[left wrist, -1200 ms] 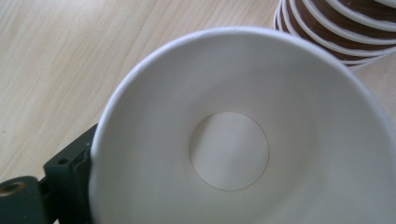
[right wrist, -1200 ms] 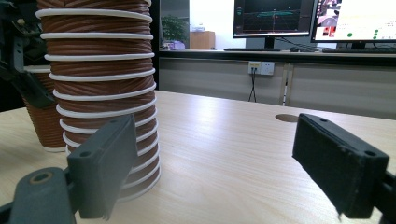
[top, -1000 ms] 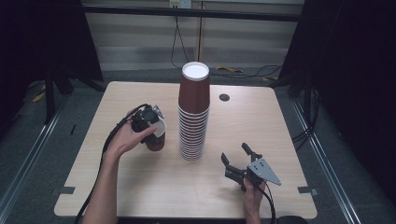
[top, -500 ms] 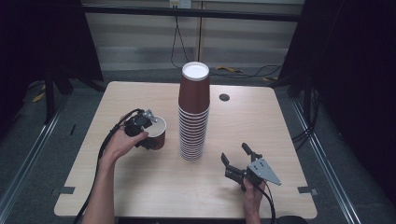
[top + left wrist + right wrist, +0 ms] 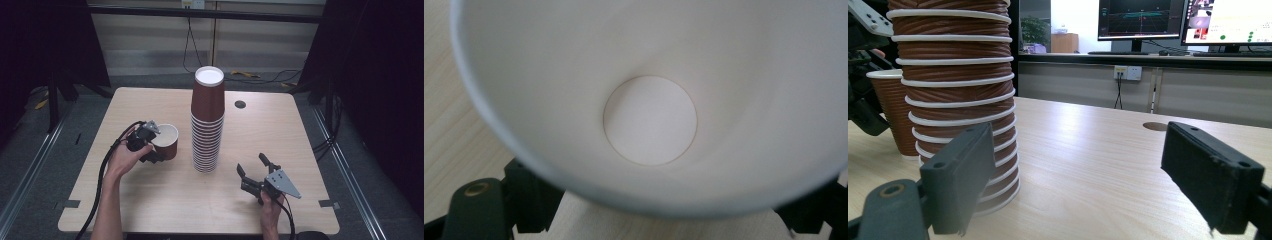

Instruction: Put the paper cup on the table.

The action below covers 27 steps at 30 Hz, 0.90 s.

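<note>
- The high view is looking forward and down from above the person's side, taking in the whole table.
- The left gripper view is peering at very close range straight into a single cup.
- The right gripper view is sitting low, facing along the tabletop past the cup stack, which the high view is also showing.

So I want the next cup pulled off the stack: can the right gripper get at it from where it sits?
Probably yes: the right gripper is open, facing the stack, with bare table between.
</note>
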{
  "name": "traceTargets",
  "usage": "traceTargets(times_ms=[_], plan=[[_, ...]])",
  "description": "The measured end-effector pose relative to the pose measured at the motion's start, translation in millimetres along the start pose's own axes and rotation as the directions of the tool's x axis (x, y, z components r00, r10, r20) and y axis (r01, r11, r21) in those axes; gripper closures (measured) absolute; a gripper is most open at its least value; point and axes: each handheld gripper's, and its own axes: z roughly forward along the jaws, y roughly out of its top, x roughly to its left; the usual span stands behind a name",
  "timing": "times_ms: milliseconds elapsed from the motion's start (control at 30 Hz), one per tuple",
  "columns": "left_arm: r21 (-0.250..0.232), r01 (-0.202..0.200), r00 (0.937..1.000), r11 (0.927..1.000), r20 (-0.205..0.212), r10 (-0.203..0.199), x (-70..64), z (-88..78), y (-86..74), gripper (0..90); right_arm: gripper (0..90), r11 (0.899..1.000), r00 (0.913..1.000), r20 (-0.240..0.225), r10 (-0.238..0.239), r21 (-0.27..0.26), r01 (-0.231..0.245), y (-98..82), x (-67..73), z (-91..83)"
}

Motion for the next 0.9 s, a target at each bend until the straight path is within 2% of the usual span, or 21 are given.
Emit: traceTargets(times_ms=[33, 67, 100, 133, 167, 233, 267, 300, 367, 467, 533, 600, 700, 833, 867, 900], plan=[[-0.011, 0.007, 1.0, 0.9999, -0.006, -0.007, -0.5, -1.4, -1.8, 15.8, 13.4, 1.0, 1.0, 0.0, 0.0, 0.0, 0.0, 0.0, 0.0, 0.0], [-0.039, 0.036, 0.9994, 0.9986, 0.0, -0.036, -2.1, -2.1, -4.1, 15.8, 13.4, 1.0, 1.0, 0.0, -0.001, 0.0, 0.001, 0.0, -0.1, 0.0], [-0.046, 0.034, 0.9994, 0.9984, 0.001, -0.034, -2.2, -4.1, -6.0, 15.9, 13.4, 1.0, 1.0, 0.0, -0.001, 0.0, 0.001, 0.0, 0.0, 0.0], [-0.084, 0.068, 0.9977, 0.9942, -0.002, -0.068, -6.0, -3.4, -7.9, 15.8, 13.4, 1.0, 1.0, 0.0, 0.0, 0.0, 0.0, 0.0, 0.0, 0.0], [-0.072, 0.042, 0.9991, 0.9965, -0.007, -0.043, -6.1, -5.5, -9.2, 15.8, 13.4, 1.0, 1.0, 0.0, 0.0, 0.0, 0.0, 0.0, 0.0, 0.0], [-0.105, 0.049, 0.9984, 0.9933, -0.022, -0.052, -11.0, -6.3, -11.5, 15.8, 13.4, 1.0, 1.0, 0.0, -0.001, 0.0, 0.001, 0.0, -0.1, 0.0], [-0.1, 0.034, 0.9991, 0.9944, -0.023, -0.036, -11.4, -8.4, -12.5, 15.8, 13.4, 1.0, 1.0, 0.0, -0.002, -0.001, 0.002, 0.0, -0.1, 0.0], [-0.119, 0.058, 0.998, 0.9912, -0.019, -0.061, -13.3, -9.3, -13.8, 15.9, 13.4, 1.0, 1.0, 0.0, -0.002, -0.001, 0.002, 0.0, -0.1, 0.0], [-0.15, 0.06, 0.9971, 0.9869, -0.037, -0.066, -15.5, -12.3, -15.9, 15.9, 13.4, 1.0, 1.0, 0.0, -0.001, -0.001, 0.001, 0.0, -0.1, 0.0], [-0.209, 0.067, 0.9943, 0.9756, -0.067, -0.083, -20.9, -17.4, -20.8, 15.8, 13.4, 1.0, 1.0, 0.0, 0.0, 0.0, 0.0, 0.0, 0.0, 0.0], [-0.23, 0.069, 0.9936, 0.9707, -0.071, -0.088, -24.1, -19.8, -23.9, 15.9, 13.4, 1.0, 1.0, 0.0, -0.001, -0.001, 0.001, 0.0, -0.1, 0.0], [-0.256, 0.079, 0.992, 0.9635, -0.075, -0.101, -28.1, -21.4, -27.0, 15.8, 13.4, 1.0, 1.0, 0.0, -0.001, -0.001, 0.001, 0.0, -0.1, 0.0], [-0.317, 0.089, 0.9878, 0.9444, -0.094, -0.125, -36.1, -23.8, -32.1, 16.5, 13.4, 1.0, 1.0, 0.0, -0.002, -0.002, 0.002, 0.0, -0.1, 0.0], [-0.363, 0.103, 0.981, 0.9261, -0.117, -0.155, -45.8, -25.8, -39.3, 16.7, 13.4, 1.0, 1.0, -0.001, -0.002, -0.002, 0.002, 0.0, -0.1, 0.0], [-0.378, 0.104, 0.9798, 0.9198, -0.119, -0.16, -47.6, -26.4, -41.2, 16.5, 13.3, 1.0, 1.0, -0.002, -0.002, -0.002, 0.002, 0.0, -0.1, 0.0], [-0.402, 0.117, 0.9781, 0.9083, -0.112, -0.176, -49.8, -27.2, -43.3, 16.2, 13.4, 1.0, 1.0, -0.004, -0.002, -0.003, 0.002, 0.0, -0.1, 0.1]])
